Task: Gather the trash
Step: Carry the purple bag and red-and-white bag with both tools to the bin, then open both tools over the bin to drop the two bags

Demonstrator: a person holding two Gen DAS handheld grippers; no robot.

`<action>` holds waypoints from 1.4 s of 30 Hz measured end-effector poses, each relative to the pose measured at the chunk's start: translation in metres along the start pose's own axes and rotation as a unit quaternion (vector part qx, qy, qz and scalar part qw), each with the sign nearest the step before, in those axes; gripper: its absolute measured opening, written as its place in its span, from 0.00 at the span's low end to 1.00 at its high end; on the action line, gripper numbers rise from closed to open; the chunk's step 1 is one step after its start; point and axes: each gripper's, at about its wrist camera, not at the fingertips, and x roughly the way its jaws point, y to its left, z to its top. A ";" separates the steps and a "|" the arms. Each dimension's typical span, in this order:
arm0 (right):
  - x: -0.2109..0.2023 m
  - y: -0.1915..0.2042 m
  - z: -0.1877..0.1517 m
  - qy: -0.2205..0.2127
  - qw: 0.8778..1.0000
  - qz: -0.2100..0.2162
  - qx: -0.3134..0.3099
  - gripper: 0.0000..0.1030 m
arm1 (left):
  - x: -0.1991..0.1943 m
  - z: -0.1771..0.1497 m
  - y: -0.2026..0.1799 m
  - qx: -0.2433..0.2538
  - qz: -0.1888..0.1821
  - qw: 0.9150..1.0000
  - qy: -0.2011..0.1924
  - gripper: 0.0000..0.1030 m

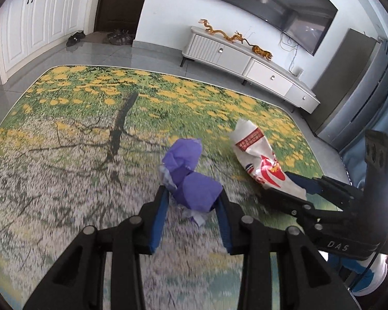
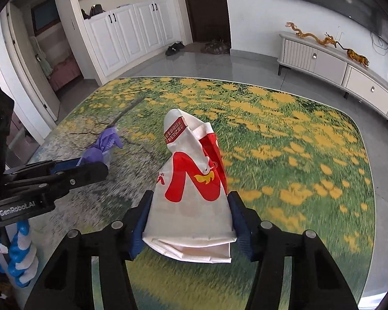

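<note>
A crumpled purple wrapper [image 1: 186,165] sits between the blue pads of my left gripper [image 1: 192,196], which is shut on it just above the flower-print table top [image 1: 90,103]. To its right, a white paper bag with red print [image 1: 253,152] is held at its near end by my right gripper [image 1: 292,188]. In the right wrist view the paper bag [image 2: 191,160] fills the gap of the right gripper [image 2: 190,201], both pads against its sides. The left gripper [image 2: 90,165] with the purple wrapper [image 2: 103,144] shows at the left.
The table top [image 2: 297,155] has rounded corners, with grey tiled floor beyond it. A white TV cabinet [image 1: 245,59] with dragon figures stands under a wall screen [image 1: 271,5]. White cupboards [image 2: 126,31] and a dark door [image 2: 207,7] lie at the back. A gloved hand [image 2: 18,258] is low left.
</note>
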 end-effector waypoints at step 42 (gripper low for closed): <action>-0.237 -0.199 -0.256 -0.065 0.922 -0.184 0.335 0.53 | 0.009 -0.099 -0.351 0.275 -0.185 0.938 0.105 0.33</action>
